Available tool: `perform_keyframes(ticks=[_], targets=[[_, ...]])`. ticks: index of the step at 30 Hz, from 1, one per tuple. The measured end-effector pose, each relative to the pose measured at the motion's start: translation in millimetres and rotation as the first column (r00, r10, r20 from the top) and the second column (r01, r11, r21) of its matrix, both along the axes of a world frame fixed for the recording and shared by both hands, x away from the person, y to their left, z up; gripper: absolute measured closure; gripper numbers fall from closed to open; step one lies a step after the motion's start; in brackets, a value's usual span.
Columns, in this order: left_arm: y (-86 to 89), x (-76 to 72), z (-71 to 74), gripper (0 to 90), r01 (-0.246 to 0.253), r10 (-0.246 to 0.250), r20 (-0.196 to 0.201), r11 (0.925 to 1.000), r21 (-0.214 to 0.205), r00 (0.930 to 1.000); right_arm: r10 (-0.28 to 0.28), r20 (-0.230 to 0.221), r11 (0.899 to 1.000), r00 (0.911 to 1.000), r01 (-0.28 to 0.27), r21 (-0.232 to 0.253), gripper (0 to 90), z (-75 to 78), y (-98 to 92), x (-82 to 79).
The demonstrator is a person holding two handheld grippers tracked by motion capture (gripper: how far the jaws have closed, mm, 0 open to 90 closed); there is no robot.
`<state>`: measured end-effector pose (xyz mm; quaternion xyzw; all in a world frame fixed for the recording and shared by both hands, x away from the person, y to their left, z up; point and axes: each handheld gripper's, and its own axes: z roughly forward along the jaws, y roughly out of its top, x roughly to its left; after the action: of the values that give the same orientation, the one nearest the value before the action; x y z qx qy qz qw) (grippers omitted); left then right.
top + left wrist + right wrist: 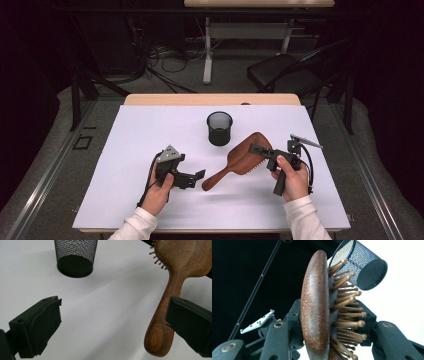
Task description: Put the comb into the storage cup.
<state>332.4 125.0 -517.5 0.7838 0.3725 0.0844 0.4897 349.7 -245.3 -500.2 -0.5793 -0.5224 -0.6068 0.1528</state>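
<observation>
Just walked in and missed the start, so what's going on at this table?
A person works with a gripper in each hand. The right gripper is shut on the head of a wooden hairbrush, holding it by back and bristle side. The left gripper is open near the handle's end, which lies between its jaws without being pressed. A black mesh cup stands upright and apart on the white table, just beyond the brush.

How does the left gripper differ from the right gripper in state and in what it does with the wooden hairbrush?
The left gripper is open, its jaws on either side of the brown wooden hairbrush handle without pressing it; the right gripper is shut on the brush's paddle head. The left one carries a grey three-cornered plate; the right shows a grey bar. Both are black and hand-held.
</observation>
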Motion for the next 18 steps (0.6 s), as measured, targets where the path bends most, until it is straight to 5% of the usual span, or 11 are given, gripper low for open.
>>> perform_keyframes(ticks=[18], targets=[[8.6,3.2,5.1,0.3,-0.017,0.017,-0.008,0.9998,0.01,0.9998,-0.029,0.014,1.0,0.9995,0.029,-0.012,50.7,1.4,-1.3,4.1]])
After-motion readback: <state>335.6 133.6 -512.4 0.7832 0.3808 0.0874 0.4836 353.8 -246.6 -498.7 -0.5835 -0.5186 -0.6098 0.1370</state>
